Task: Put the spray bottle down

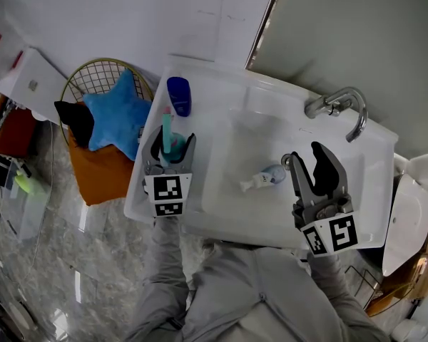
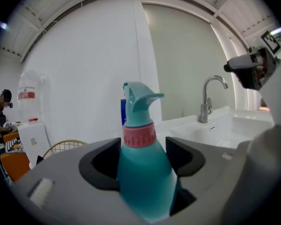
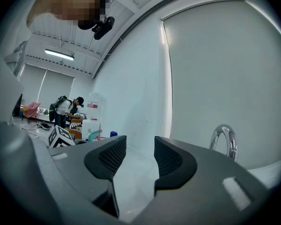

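Observation:
A teal spray bottle (image 2: 143,165) with a pink collar and teal trigger head stands upright between my left gripper's jaws. My left gripper (image 1: 172,141) is shut on the bottle's body (image 1: 168,137), over the left ledge of the white sink (image 1: 221,84). I cannot tell whether the bottle touches the ledge. My right gripper (image 1: 308,158) hovers over the right part of the basin, open, with nothing between its jaws (image 3: 139,156).
A dark blue cup (image 1: 178,95) stands on the ledge just beyond the bottle. A small white and blue tube (image 1: 262,179) lies in the basin. The chrome faucet (image 1: 340,105) is at the back right. A wire basket (image 1: 100,73) holding a blue star cushion (image 1: 118,118) sits left of the sink.

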### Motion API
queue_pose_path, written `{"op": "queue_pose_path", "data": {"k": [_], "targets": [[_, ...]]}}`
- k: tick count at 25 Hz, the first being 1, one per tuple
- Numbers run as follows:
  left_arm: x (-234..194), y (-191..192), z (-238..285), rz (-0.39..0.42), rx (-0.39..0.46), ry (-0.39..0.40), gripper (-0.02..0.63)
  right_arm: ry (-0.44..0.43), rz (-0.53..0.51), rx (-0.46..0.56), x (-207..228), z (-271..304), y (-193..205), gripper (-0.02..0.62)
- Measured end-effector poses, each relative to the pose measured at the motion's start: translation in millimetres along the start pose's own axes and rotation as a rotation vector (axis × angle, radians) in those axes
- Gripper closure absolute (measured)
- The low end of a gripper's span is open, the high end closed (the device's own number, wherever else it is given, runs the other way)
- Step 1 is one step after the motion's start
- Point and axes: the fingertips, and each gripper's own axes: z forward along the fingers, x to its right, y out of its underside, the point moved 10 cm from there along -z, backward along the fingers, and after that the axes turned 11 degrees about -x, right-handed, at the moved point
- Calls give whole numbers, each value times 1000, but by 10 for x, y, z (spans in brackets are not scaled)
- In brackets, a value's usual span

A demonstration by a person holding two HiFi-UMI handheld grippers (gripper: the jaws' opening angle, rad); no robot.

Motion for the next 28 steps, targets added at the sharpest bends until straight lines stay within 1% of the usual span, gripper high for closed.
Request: {"op": "queue_pose_path", "data": {"k": [13, 25, 28], "targets": [[36, 34, -7, 25, 33, -23, 255, -5, 0, 0, -20, -1, 0, 410], [44, 37, -9, 32, 38, -18, 255, -1, -1, 4, -25, -62, 1, 410], [50, 14, -46, 44, 63, -15, 255, 0, 1, 5, -32, -81, 1, 410]]}}
